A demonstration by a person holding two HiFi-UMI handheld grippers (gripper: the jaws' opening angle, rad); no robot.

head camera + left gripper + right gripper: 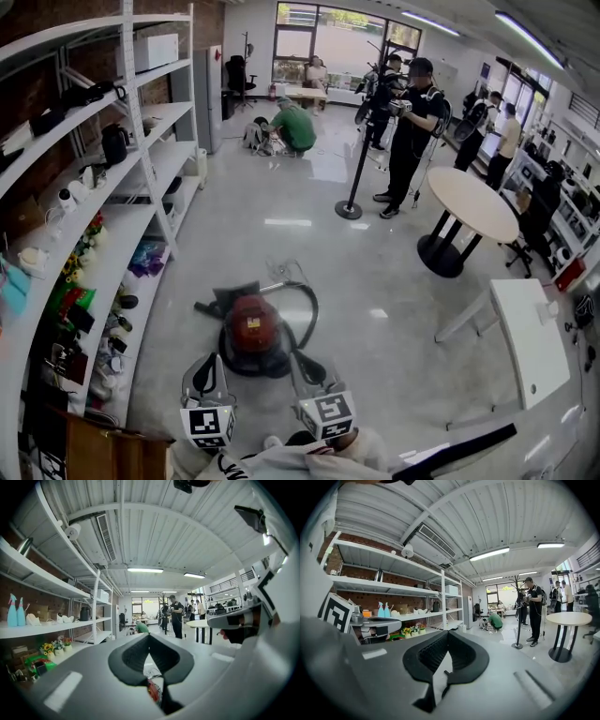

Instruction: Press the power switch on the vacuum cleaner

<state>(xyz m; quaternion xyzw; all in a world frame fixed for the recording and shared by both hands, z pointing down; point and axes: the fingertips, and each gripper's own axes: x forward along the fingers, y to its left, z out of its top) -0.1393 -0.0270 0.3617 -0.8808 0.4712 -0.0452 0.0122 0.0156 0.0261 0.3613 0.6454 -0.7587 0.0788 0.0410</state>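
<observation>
A red and black canister vacuum cleaner (253,333) sits on the glossy floor just in front of me, its hose (307,305) looping round to the right. My left gripper (210,362) hovers at the vacuum's near left and my right gripper (300,358) at its near right, both short of it. Both point level across the room. In the left gripper view the jaws meet at the tips (149,635), holding nothing, and a strip of the red vacuum (153,692) shows below them. The right gripper (447,633) is likewise shut and empty.
White shelving (141,187) full of small items runs along the left. A round table (473,202) and a white desk (530,337) stand at the right. A person with a camera (410,131) stands by a pole stand (354,178); another person crouches (295,127) farther back.
</observation>
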